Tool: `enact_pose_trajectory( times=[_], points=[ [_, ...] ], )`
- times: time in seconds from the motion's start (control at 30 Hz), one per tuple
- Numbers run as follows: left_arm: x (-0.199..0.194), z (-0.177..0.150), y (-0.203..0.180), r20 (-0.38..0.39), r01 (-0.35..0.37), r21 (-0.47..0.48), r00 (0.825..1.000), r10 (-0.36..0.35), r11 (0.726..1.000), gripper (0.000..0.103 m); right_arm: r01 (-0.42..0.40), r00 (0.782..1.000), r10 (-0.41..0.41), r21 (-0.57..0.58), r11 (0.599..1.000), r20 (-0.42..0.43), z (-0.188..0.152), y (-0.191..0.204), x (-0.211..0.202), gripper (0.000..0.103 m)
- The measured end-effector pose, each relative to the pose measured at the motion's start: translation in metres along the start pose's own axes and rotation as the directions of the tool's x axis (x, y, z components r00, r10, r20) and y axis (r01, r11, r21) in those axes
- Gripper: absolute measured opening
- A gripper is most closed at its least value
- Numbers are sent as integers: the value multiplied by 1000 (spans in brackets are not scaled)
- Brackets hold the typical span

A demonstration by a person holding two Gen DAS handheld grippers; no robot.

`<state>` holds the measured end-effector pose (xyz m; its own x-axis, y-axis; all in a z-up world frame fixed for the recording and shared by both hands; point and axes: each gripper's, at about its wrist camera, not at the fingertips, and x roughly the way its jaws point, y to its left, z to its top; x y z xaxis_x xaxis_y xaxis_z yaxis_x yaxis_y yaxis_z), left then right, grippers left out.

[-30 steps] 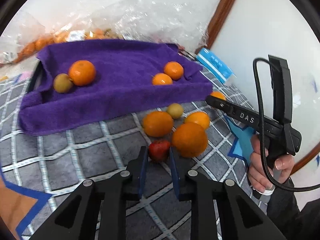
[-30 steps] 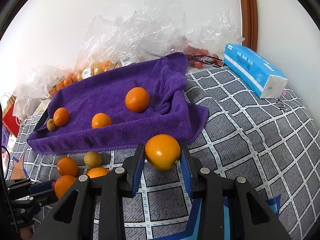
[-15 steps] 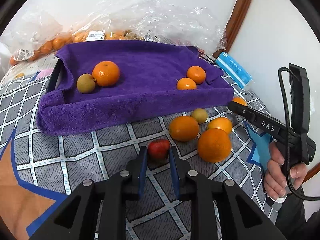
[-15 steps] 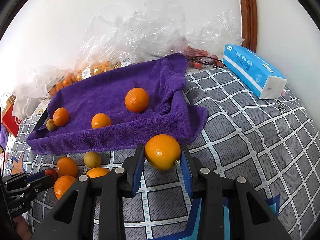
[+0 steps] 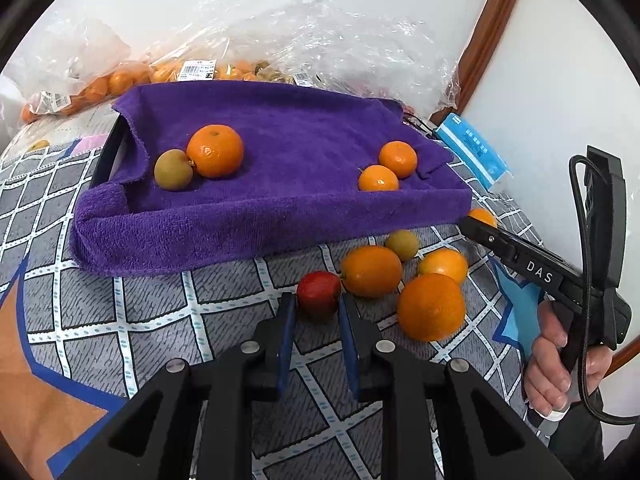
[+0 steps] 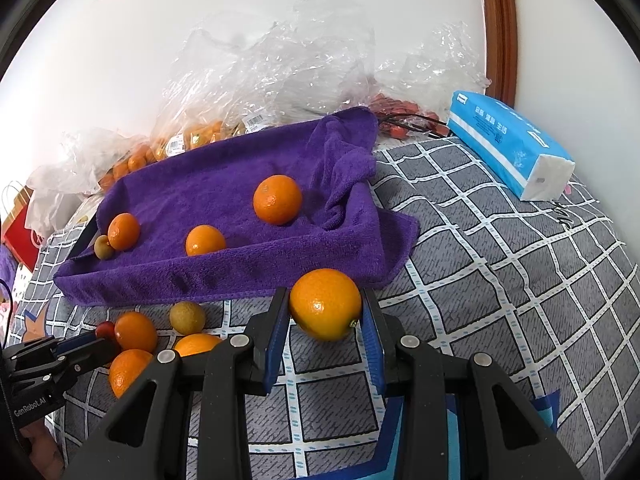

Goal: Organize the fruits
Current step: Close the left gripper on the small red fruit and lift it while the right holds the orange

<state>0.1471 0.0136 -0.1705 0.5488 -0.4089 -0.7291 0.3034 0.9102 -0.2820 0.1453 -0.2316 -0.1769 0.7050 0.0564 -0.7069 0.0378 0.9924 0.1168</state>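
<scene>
My left tool (image 5: 318,306) was clamped on a small red fruit (image 5: 319,293), its blue pads (image 5: 286,332) pressing both sides. My right tool (image 6: 325,312) gripped a large orange (image 6: 325,309) between its pads, just ahead of the near edge of the purple towel (image 6: 224,184).

Much was hard to make out. The towel draped over a dark tray (image 5: 107,156), so only one corner of the tray showed. Behind it, crumpled clear plastic bags (image 5: 280,36) veiled more small oranges, and the barcode stickers on them were too small to read. From the left tool's camera, the held orange was almost hidden behind the right tool's arm. I could not tell what kind of fruit the red one was.

Compared with a second ago, the left view had shifted: the towel and the fruits on it now sat lower and more central in the picture, while the red fruit stayed between the pads. The right view was unchanged.

Beyond my left tool lay three loose oranges (image 5: 431,306) and a greenish-brown fruit (image 5: 402,245) on the grey checked bedcover (image 5: 160,320).

Readable writing: "DAS" on the right tool's side, "GenRobot.AI" on the left tool's body. The blue tissue pack (image 6: 508,152) carried print I could not read.
</scene>
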Motion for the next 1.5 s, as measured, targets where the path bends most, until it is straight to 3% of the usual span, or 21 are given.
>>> enact_pose_trajectory(
  times=[0.3, 0.7, 0.8, 1.07, 1.5],
  points=[
    [0, 0, -7, -5, -11, 36, 1000, 12, 999, 30, -1, 1000, 1, 0, 1000, -1, -1, 0, 0, 35],
    [9, 9, -8, -3, -44, 27, 999, 44, 999, 31, -2, 1000, 2, -4, 1000, -1, -1, 1, 0, 35],
    [7, 8, -5, 4, -9, 17, 1000, 9, 1000, 26, -4, 1000, 4, -5, 1000, 2, -1, 1, -1, 35],
    [-9, 3, 2, 83, 53, -24, 995, -51, 998, 26, -27, 998, 28, -25, 999, 48, -3, 5, -12, 35],
    [-25, 2, 2, 165, 41, -24, 986, -36, 999, 26, -55, 995, 58, -44, 998, 76, -2, 10, -18, 35]
  ],
)
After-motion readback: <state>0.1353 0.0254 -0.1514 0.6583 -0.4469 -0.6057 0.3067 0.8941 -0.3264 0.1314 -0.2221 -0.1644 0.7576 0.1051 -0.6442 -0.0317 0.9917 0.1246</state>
